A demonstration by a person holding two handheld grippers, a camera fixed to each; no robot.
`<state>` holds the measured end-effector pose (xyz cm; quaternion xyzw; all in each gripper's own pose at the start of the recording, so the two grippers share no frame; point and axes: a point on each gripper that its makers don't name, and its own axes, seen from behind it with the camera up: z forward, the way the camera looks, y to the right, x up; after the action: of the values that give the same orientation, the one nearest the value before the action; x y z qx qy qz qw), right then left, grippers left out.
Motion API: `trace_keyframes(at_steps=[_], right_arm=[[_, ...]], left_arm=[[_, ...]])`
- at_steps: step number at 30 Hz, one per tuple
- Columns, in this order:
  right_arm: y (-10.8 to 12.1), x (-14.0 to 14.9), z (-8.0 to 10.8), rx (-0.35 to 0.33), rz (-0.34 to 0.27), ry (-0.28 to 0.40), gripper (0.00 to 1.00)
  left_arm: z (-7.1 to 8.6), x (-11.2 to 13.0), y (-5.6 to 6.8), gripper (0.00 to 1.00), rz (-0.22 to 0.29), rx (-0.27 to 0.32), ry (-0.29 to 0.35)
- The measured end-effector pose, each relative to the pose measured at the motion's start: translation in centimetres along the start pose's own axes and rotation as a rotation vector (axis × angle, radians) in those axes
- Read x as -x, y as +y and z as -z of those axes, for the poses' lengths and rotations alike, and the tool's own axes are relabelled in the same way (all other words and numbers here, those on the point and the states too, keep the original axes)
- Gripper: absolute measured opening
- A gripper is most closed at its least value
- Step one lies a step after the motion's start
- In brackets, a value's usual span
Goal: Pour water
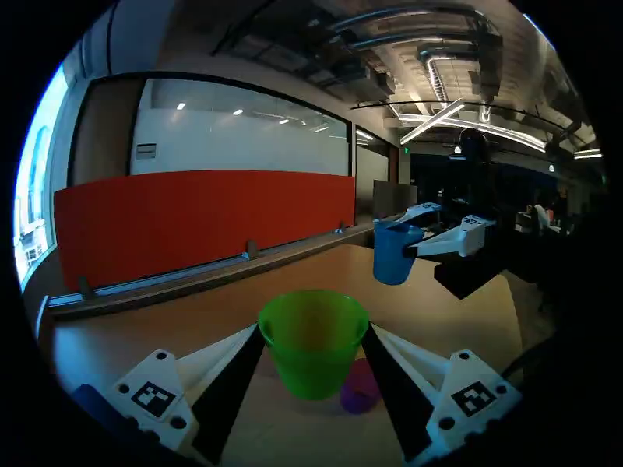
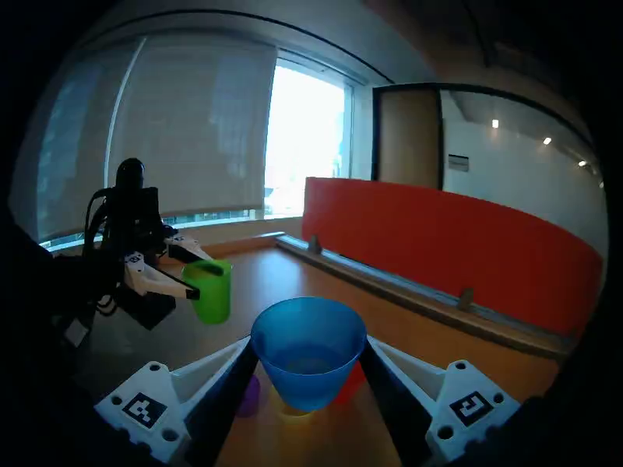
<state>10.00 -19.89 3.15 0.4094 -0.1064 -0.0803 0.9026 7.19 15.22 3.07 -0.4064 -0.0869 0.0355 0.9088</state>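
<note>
Left gripper view: my left tool [image 1: 311, 328] grips the translucent green plastic cup [image 1: 313, 358], upright at lower centre. The blue plastic cup [image 1: 393, 253] hangs to its upper right, above the wooden counter [image 1: 459, 311].

Right gripper view: my right tool [image 2: 309, 341] clamps the blue cup, upright and level, apparently holding water. The green cup sits mid-left, apart.

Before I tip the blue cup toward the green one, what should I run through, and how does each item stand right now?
1. Hold of the left gripper on the green cup: ok, both fingers press on it.
2. Hold of the right gripper on the blue cup: ok.
3. Both cups upright: ok.
4. Blue cup lined up over the green cup's mouth: not ok, they hang well apart.
5. Water in the blue cup: cannot tell.
</note>
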Motion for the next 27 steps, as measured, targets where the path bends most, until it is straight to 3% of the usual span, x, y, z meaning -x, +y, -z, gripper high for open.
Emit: trace_keyframes(at_steps=[12, 27], right_arm=[[-0.3, -2.5, -0.5, -0.013, 0.032, 0.036, 0.90], [-0.9, -5.4, -0.9, -0.040, 0.005, 0.123, 0.90]], left_arm=[[-0.4, 0.0, 1.3, 0.87, 0.003, 0.023, 0.015], [-0.7, -0.2, 2.8, 0.87, 0.003, 0.054, 0.021]])
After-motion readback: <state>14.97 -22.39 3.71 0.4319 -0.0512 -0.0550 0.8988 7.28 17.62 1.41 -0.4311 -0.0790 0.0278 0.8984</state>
